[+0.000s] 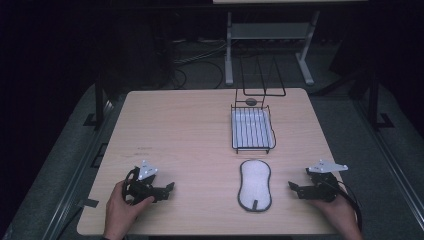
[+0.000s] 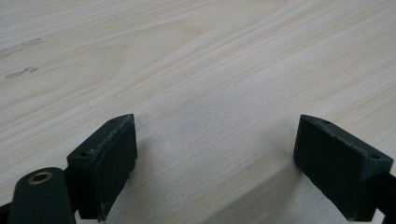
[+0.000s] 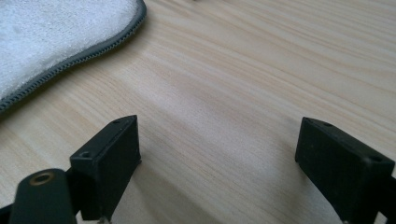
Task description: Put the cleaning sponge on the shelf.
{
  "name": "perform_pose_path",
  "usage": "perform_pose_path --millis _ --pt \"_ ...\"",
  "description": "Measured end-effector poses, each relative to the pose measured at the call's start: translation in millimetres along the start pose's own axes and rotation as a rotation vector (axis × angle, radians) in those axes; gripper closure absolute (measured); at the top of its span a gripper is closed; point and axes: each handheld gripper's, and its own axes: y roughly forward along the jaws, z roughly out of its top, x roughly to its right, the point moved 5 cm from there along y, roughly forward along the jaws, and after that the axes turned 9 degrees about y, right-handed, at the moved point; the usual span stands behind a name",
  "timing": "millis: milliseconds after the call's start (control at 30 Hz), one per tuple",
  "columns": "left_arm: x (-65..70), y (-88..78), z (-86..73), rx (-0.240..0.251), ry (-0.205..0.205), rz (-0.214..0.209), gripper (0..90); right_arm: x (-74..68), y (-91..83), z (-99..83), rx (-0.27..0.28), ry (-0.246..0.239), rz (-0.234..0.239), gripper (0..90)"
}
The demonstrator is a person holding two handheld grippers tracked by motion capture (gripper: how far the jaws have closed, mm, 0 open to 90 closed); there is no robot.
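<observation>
Pad (image 1: 255, 185) lay flat between left gripper (image 1: 170, 187) and right gripper (image 1: 291, 186), both wide open, empty. Limp pad could fold or slip if pinched at the edge.

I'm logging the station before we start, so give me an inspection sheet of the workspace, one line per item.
Surface: light wood table, with a few faint marks left of centre.
Job's things: white pad with a grey edge lies flat near the front; wire rack stands behind it, apart from it; a small dark round thing sits just behind the rack, too small to identify.
Clutter: nothing seen.
Grippers: left gripper and right gripper rest low at the front corners, each in a hand, jaws apart, holding nothing.
Cables: one loops from the right gripper; more lie on the floor behind the table.
Surroundings: dark room, white table frame behind.
</observation>
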Motion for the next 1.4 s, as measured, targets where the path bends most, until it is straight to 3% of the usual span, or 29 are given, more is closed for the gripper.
perform_pose_path --millis 333,433,533,633,867,900,1000,1033,1067,1133,1400 --pt "0.0 0.0 0.0 0.0 0.0 0.0 12.7 0.0 -0.1 0.1 0.001 0.003 -0.002 14.0" --pt "0.0 0.0 0.0 0.001 0.0 0.0 12.7 0.2 -0.7 1.9 -0.02 0.004 -0.01 16.6" --pt "0.0 0.0 0.0 0.0 0.0 0.0 12.7 -0.1 -3.7 4.8 -0.05 0.014 -0.018 28.2" --pt "0.0 0.0 0.0 0.0 0.0 0.0 12.7 -2.3 -7.3 8.0 -0.038 0.019 -0.006 38.4" --pt "0.0 -0.1 0.0 0.0 0.0 0.0 12.7 -9.3 -12.9 15.5 -0.033 0.029 0.052 60.2" --pt "0.0 0.0 -0.1 0.0 -0.001 0.0 12.7 -11.0 -13.6 16.7 -0.036 0.029 0.068 67.3" --pt "0.0 0.0 0.0 0.0 0.0 0.0 12.7 -14.6 -15.4 18.9 -0.04 0.018 0.093 78.9" --pt "0.0 0.0 0.0 0.0 0.0 0.0 12.7 -14.6 -15.4 18.9 -0.04 0.018 0.093 78.9" --pt "0.0 0.0 -0.1 0.0 0.0 0.0 12.7 -17.5 -16.7 19.8 -0.038 0.011 0.115 85.9" --pt "0.0 0.0 0.0 0.0 0.0 0.0 12.7 -20.2 -17.0 20.6 -0.04 0.009 0.135 89.6" --pt "-0.1 0.0 -0.1 0.0 0.001 0.0 12.7 -28.7 -13.3 24.8 -0.041 0.009 0.174 89.8"
